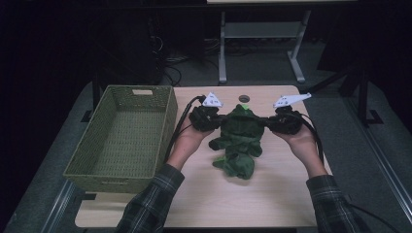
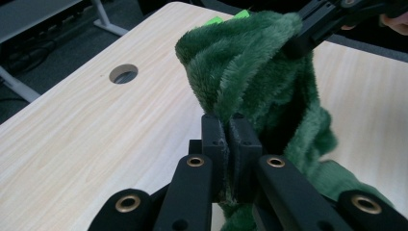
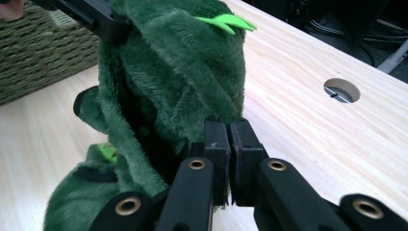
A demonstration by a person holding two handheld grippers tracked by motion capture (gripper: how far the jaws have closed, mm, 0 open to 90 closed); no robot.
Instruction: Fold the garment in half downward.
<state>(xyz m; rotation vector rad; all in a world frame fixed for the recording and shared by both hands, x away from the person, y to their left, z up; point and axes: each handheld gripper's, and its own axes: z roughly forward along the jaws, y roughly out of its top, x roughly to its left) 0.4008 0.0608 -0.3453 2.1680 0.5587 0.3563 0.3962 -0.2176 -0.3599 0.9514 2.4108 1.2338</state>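
Observation:
A dark green fleece garment with small bright green trim hangs between my two grippers above the light wooden table. My left gripper is shut on its left edge; in the left gripper view the jaws pinch the plush fabric. My right gripper is shut on the right edge, with its jaws closed on the fleece. The lower part of the garment bunches on the table. Each gripper view shows the other gripper's black jaw clamped on the far edge of the garment.
A green woven basket with nothing visible inside stands at the table's left, close to my left hand. A round cable hole sits near the far edge. Beyond the table stand desk legs and cables on a dark floor.

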